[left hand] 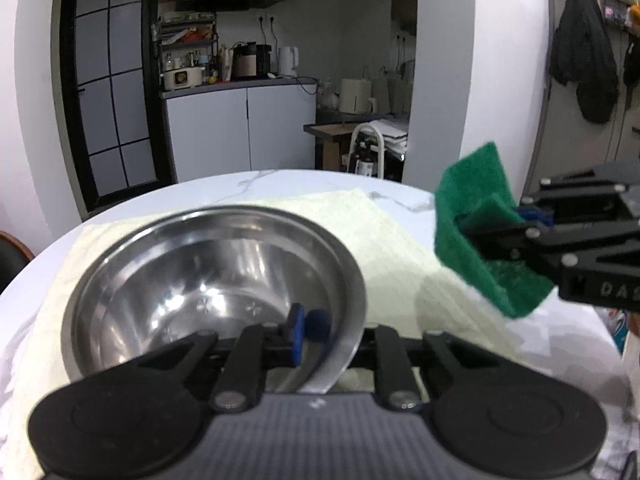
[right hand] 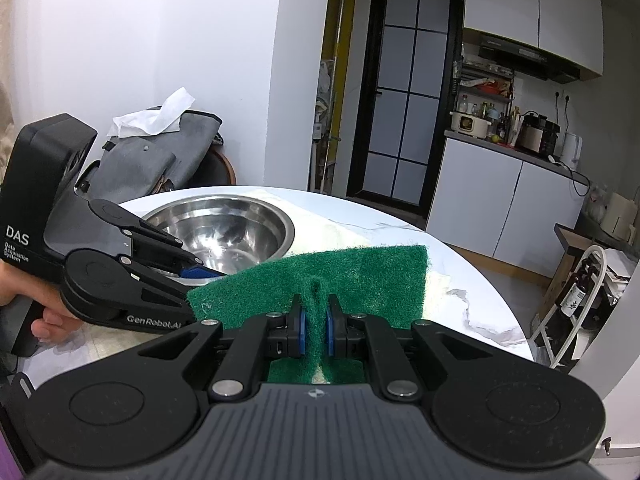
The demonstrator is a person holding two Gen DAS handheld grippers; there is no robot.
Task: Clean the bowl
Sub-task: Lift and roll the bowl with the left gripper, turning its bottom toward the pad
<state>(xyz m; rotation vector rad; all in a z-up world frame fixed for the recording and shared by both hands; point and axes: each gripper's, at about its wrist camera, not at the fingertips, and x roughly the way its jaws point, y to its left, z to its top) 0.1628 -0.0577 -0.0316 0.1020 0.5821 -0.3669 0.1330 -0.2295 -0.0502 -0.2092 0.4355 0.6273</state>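
The right claw [right hand: 315,330], pinching a folded green scouring pad [right hand: 360,276], hangs right of the steel bowl [left hand: 212,276], whose near rim the left claw [left hand: 310,330] clamps.

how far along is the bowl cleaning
Done: both grips are set. The left gripper is shut on the rim of the steel bowl, which sits on a pale cloth. In hand: the right gripper pinches the green scouring pad, beside the bowl. Left: all the scrubbing.
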